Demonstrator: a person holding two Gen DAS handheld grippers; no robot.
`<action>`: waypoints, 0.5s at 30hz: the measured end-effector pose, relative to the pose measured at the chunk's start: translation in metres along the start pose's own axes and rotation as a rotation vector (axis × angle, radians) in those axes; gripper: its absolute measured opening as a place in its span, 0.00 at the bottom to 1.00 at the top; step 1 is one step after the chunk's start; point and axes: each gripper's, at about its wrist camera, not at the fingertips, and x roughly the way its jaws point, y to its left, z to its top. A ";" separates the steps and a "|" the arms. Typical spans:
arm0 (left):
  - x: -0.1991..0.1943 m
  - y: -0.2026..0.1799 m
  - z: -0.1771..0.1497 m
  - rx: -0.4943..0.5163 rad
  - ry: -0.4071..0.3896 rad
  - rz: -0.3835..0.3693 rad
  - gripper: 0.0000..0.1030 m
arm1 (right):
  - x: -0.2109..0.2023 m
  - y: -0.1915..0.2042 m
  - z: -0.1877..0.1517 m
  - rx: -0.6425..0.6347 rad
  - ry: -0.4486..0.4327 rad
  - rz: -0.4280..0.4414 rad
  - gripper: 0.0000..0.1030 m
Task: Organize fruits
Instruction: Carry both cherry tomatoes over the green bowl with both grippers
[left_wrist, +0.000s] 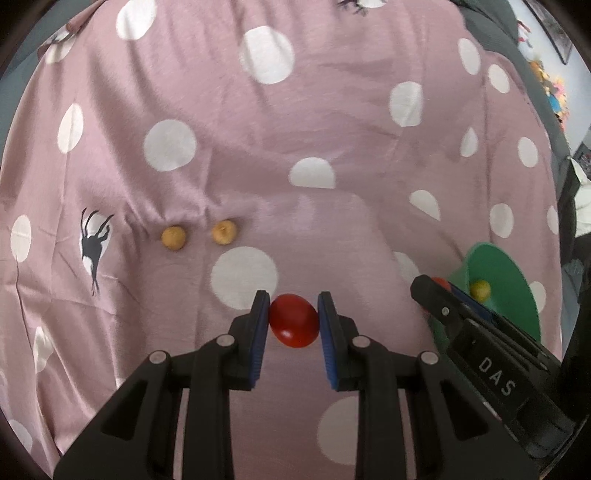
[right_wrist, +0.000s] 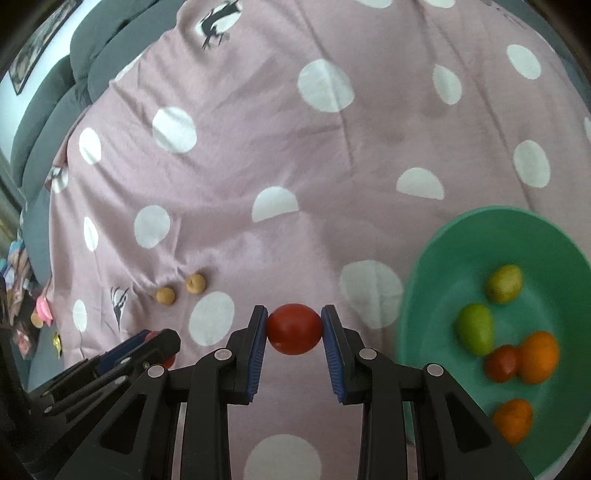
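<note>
A: Status, left wrist view: left hand-held gripper is closed on a red tomato, blue pads touching both sides, held above the pink dotted bedsheet. Two tan fruits lie on the sheet, well apart from the green bowl at right.

B: Right wrist view?

A: Right hand-held gripper is clamped on a second red tomato, near the bowl. Bowl holds green, red and orange fruits.

B: Handling?

A: My read: light, smooth-skinned, soft. Grip across the widest middle, light squeeze; too hard bruises or splits it, and off-centre it may squirt out.
</note>
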 end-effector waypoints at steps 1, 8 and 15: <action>-0.002 -0.003 -0.001 0.008 -0.003 -0.003 0.25 | -0.002 -0.002 0.000 0.005 -0.005 -0.003 0.31; -0.004 -0.026 -0.005 0.060 -0.002 -0.028 0.25 | -0.019 -0.018 0.004 0.040 -0.044 -0.025 0.31; -0.007 -0.049 -0.010 0.113 -0.006 -0.059 0.25 | -0.034 -0.035 0.006 0.070 -0.077 -0.056 0.31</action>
